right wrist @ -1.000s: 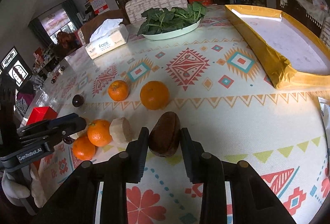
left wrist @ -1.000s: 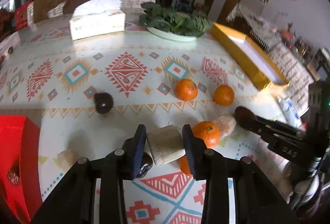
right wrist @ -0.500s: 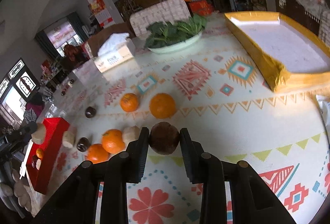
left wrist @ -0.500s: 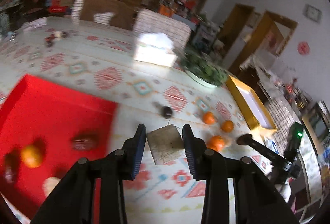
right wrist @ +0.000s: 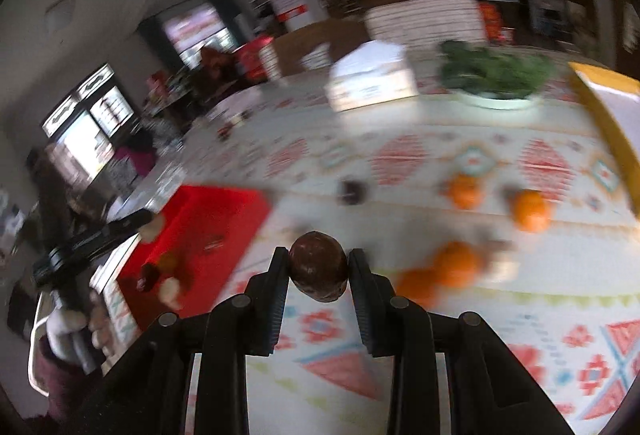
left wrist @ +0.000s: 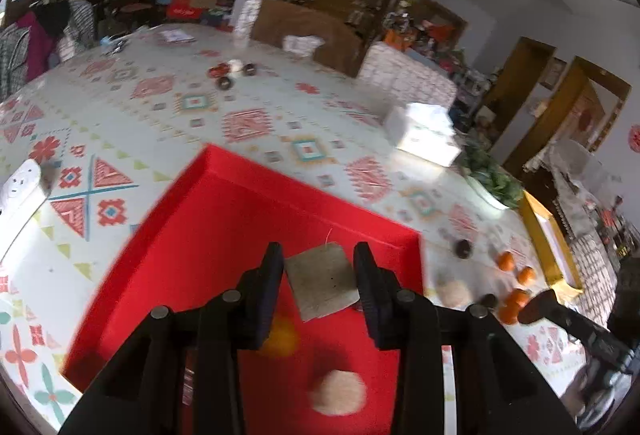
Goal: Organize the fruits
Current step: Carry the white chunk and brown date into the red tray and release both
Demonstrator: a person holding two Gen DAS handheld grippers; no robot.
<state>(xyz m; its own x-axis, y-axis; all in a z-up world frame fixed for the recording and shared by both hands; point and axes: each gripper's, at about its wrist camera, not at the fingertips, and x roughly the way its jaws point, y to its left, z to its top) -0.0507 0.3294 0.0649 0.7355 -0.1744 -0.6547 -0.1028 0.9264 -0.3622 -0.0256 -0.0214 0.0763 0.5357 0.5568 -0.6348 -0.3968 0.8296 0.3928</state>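
My left gripper (left wrist: 320, 267) is shut on a pale tan cut chunk of fruit (left wrist: 322, 281), held above the red tray (left wrist: 224, 219). An orange (left wrist: 280, 339) and a pale round fruit (left wrist: 339, 393) lie blurred in the tray. My right gripper (right wrist: 318, 269) is shut on a dark brown round fruit (right wrist: 319, 271), held above the patterned tablecloth. Several oranges (right wrist: 530, 210) and a small dark fruit (right wrist: 352, 191) lie on the cloth ahead. The red tray (right wrist: 208, 211) is at the left in the right wrist view, with the left gripper (right wrist: 150, 225) over it.
A tissue box (left wrist: 422, 133), a plate of leafy greens (right wrist: 496, 77) and a yellow tray (left wrist: 550, 247) stand on the table's far side. A white power strip (left wrist: 20, 195) lies left of the red tray. A person's hand (right wrist: 96, 327) is at the left edge.
My left gripper has swung left with the tan chunk, from the loose fruit to above the red tray. My right gripper has lifted the brown fruit off the cloth and turned left.
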